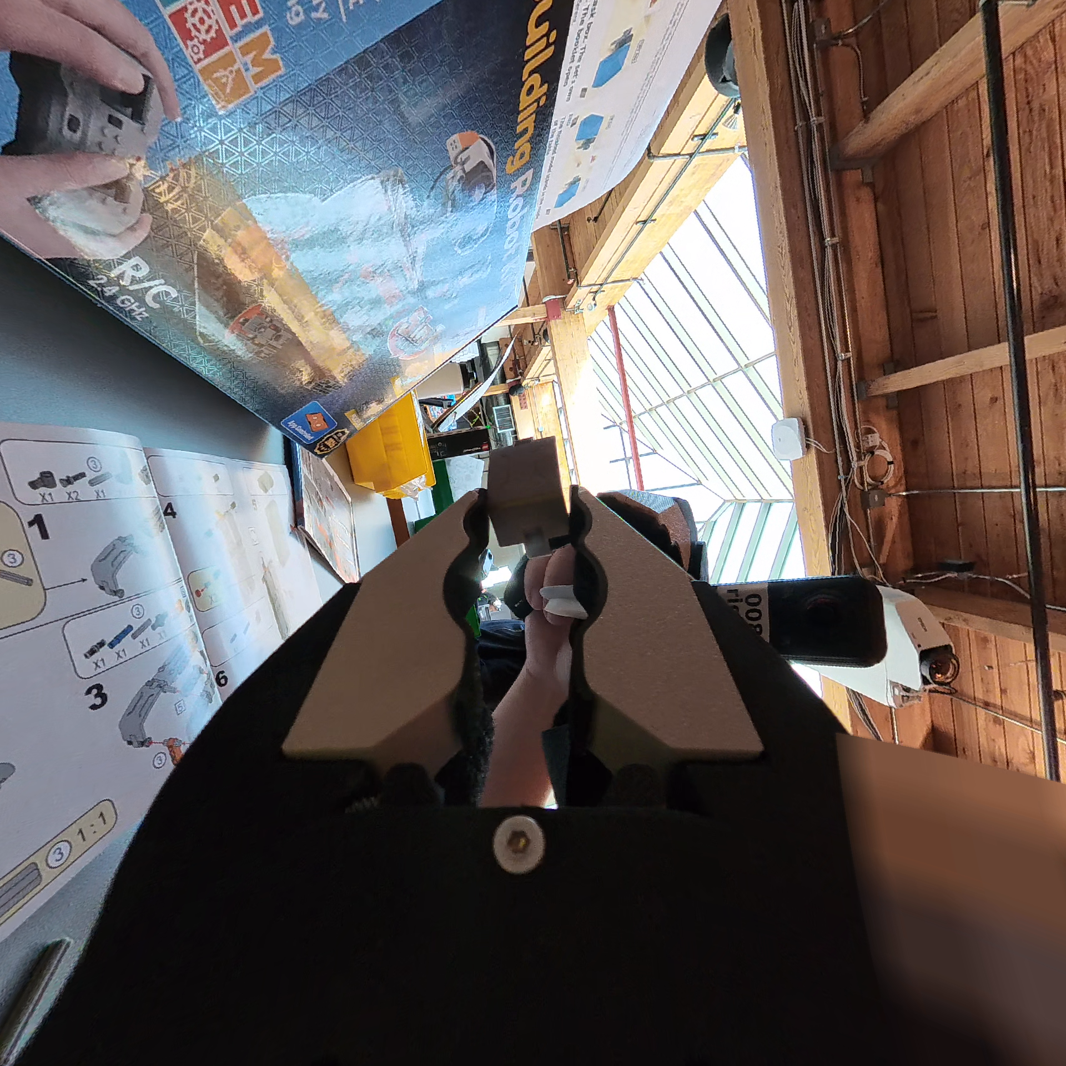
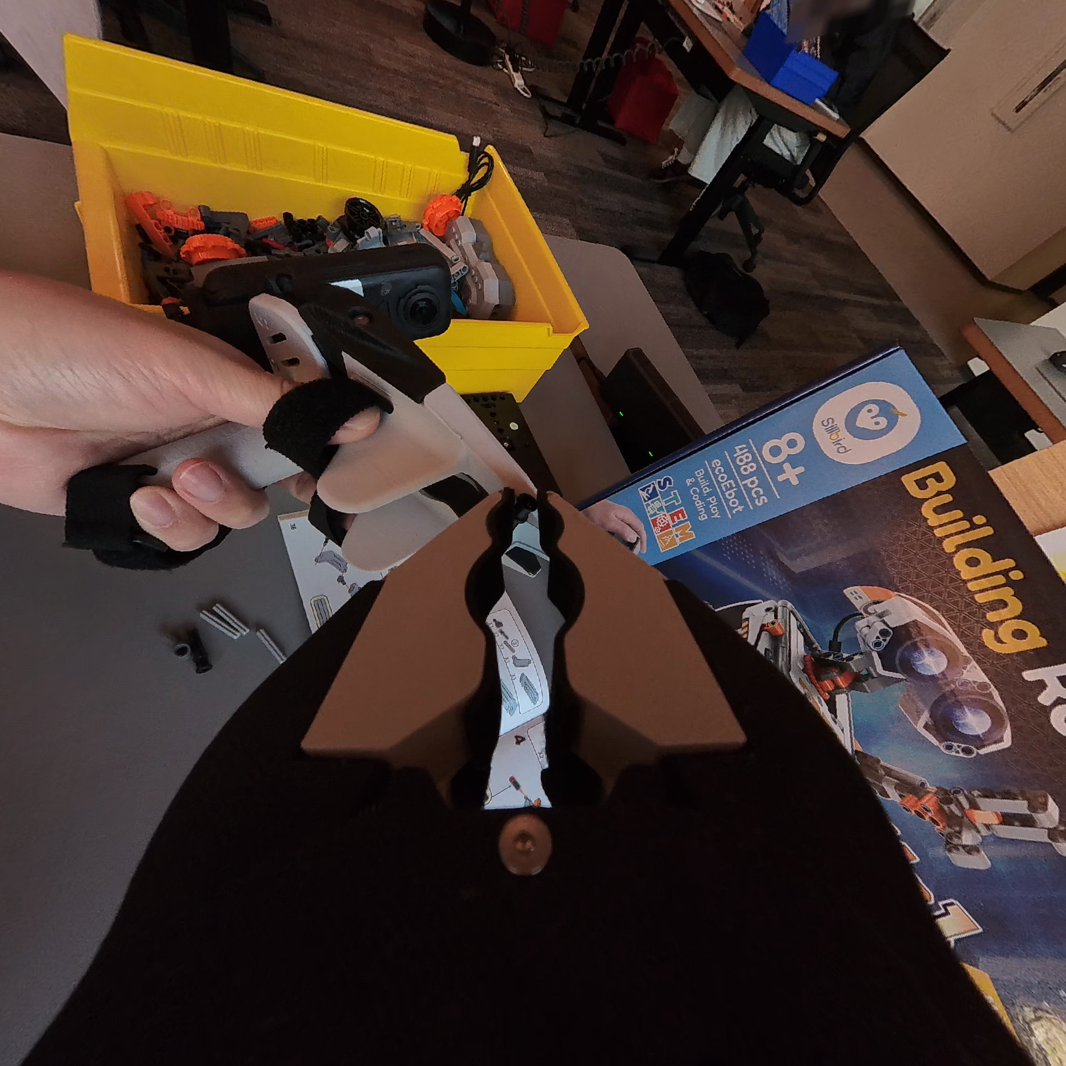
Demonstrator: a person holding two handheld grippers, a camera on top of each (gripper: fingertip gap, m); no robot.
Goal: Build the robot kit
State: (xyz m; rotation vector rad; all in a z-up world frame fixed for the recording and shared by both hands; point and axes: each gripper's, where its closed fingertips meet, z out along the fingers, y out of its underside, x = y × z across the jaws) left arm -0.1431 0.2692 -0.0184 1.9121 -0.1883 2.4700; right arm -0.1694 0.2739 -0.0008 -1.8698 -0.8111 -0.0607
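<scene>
Tan left claw (image 1: 526, 507) grips a small grey block (image 1: 522, 490) at its tips. Right claw (image 2: 524, 503) is nearly closed on a tiny dark piece (image 2: 524, 507), above the booklet (image 2: 519, 680) on the table (image 2: 115, 663), between yellow bin (image 2: 519, 242) and kit box (image 2: 836, 577).

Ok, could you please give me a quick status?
Left tool shut on grey block. Right tool nearly closed, contents unclear. Yellow bin beyond.

Workshop-like office: timber ceiling (image 1: 952, 231), desks (image 2: 750, 75), yellow parts bin (image 2: 519, 242).
</scene>
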